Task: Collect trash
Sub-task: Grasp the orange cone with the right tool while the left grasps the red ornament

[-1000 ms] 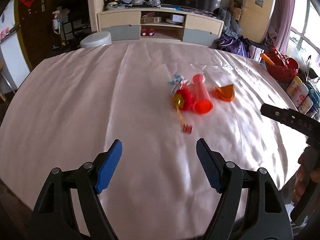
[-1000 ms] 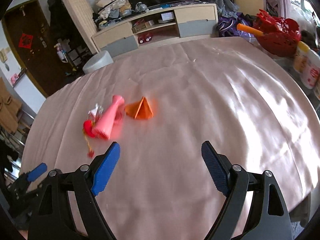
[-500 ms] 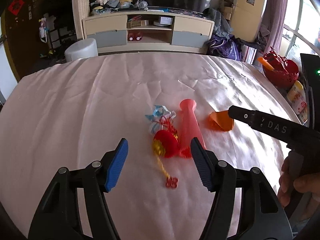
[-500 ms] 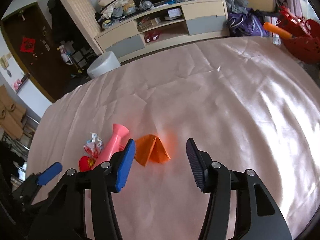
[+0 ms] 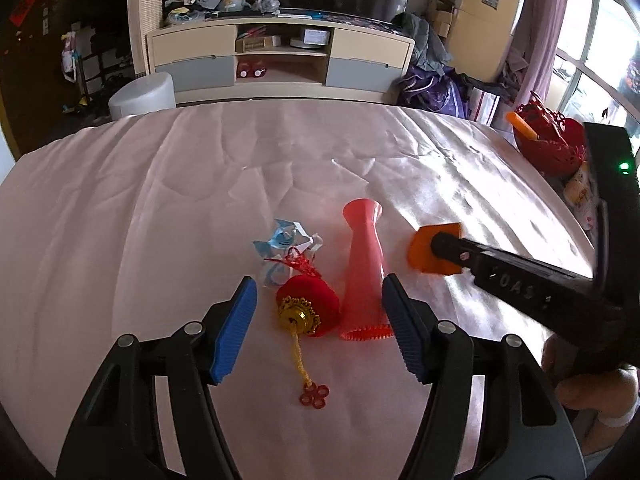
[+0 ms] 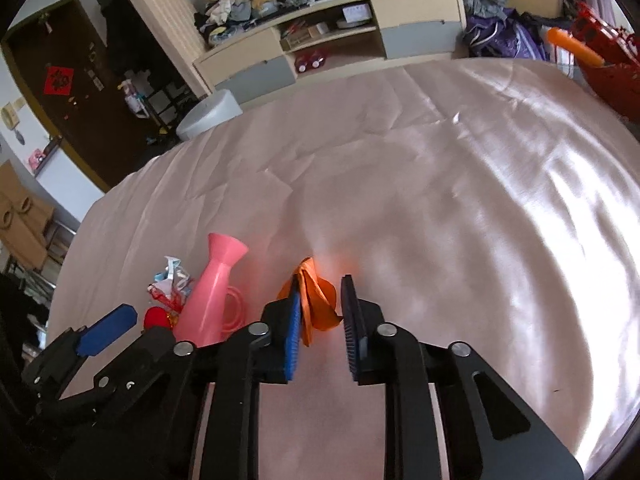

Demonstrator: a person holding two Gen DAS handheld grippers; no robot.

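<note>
On the pink tablecloth lie a red lantern ornament with a gold tassel, a pink plastic vase on its side, a crumpled blue-and-white wrapper and an orange paper scrap. My left gripper is open, its jaws on either side of the lantern and the vase's base. My right gripper is narrowed around the orange scrap, the left pad touching it and the right pad slightly apart. The vase and wrapper lie to its left.
A red basket with an orange stick and some bottles stand at the table's right edge. A low TV cabinet and a white round stool stand beyond the far edge. Cardboard boxes and clothes are at the back right.
Both grippers have moved forward and down to the trash. The left now straddles the lantern and vase base. The right has narrowed around the orange scrap.
</note>
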